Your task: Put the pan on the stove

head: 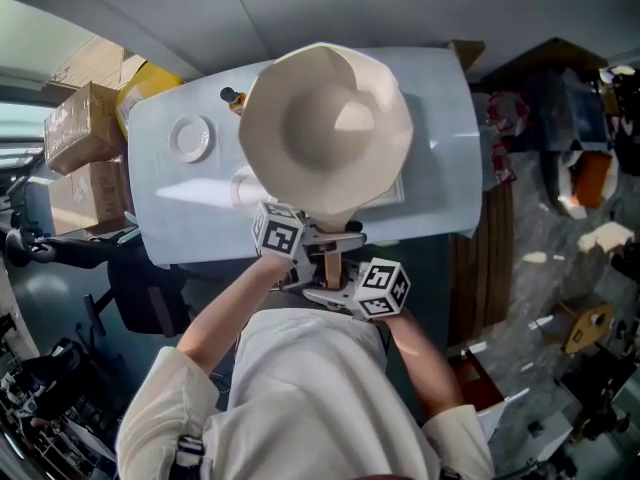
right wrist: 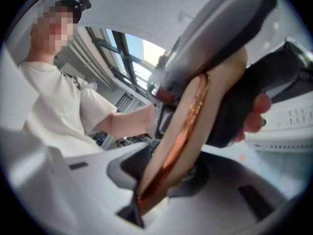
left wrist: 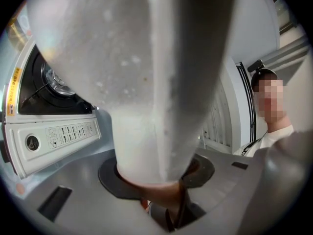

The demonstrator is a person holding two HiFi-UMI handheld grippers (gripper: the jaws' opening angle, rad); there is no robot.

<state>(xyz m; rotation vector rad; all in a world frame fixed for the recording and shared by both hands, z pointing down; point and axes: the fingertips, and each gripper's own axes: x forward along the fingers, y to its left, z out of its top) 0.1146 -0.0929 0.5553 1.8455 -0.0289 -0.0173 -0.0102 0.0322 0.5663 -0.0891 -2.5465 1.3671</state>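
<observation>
At the far left of the head view, two cardboard boxes [head: 85, 118] [head: 85, 193] are stacked just beside the table's [head: 445, 158] left edge. On the table's left part sits one small white plate [head: 190, 138], with one small dark-topped bottle [head: 232, 96] near it, towards the far edge. The single cream pan [head: 325, 128] is held in the air over the table's middle, and its broad body covers most of what is beneath it. The stove [left wrist: 54, 131] shows best in the left gripper view, to the left of the pan, as a black top above a white control panel; the pan does not touch it.

The pan's wooden handle [head: 332, 265] points back towards the person. The left gripper [head: 318, 243] pinches it close to the pan's body, and the right gripper [head: 330, 293] pinches it just behind, nearer the handle's end, so both jaw pairs press on the wood.

The table's right part is bare up to its right edge, beyond which there is a cluttered floor [head: 560, 258].
</observation>
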